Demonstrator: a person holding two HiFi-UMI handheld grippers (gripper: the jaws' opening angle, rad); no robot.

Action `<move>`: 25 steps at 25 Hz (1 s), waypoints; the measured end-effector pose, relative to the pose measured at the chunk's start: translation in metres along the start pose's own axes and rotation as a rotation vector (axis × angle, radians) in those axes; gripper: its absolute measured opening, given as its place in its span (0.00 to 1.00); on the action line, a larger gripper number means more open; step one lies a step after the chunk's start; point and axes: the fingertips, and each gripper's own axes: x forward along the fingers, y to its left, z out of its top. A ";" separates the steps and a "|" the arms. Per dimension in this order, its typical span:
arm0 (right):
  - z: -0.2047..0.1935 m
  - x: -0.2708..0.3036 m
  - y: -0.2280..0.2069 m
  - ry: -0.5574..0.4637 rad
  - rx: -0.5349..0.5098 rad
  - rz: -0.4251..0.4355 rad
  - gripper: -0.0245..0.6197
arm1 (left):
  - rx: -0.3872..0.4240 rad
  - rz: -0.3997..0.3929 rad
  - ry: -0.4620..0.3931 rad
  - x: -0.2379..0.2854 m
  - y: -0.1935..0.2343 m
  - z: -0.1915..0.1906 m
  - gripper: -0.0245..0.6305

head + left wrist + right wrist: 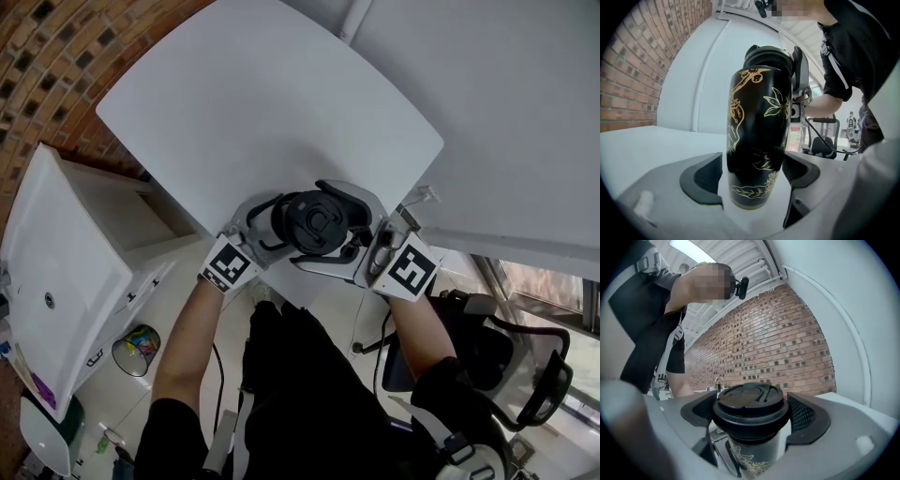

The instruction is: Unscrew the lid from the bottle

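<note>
The bottle (757, 140), black with gold flowers and an animal figure drawn on it, was kept upright at the near edge of the bench (262, 112), seemingly so that its body could be steadied from the left while its lid (751, 404) was turned from the right. The left tool (752, 176) was spread wide about the body with a thin gap showing at one pad, so it was judged not to be pressing. The right tool (753, 413) was pinched onto the lid, which was still seated. No brand, label or legible writing was seen.
</note>
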 end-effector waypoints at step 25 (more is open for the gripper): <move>0.084 -0.021 0.113 -0.023 -0.142 -0.094 0.75 | -0.052 0.095 -0.116 -0.123 -0.052 0.094 0.64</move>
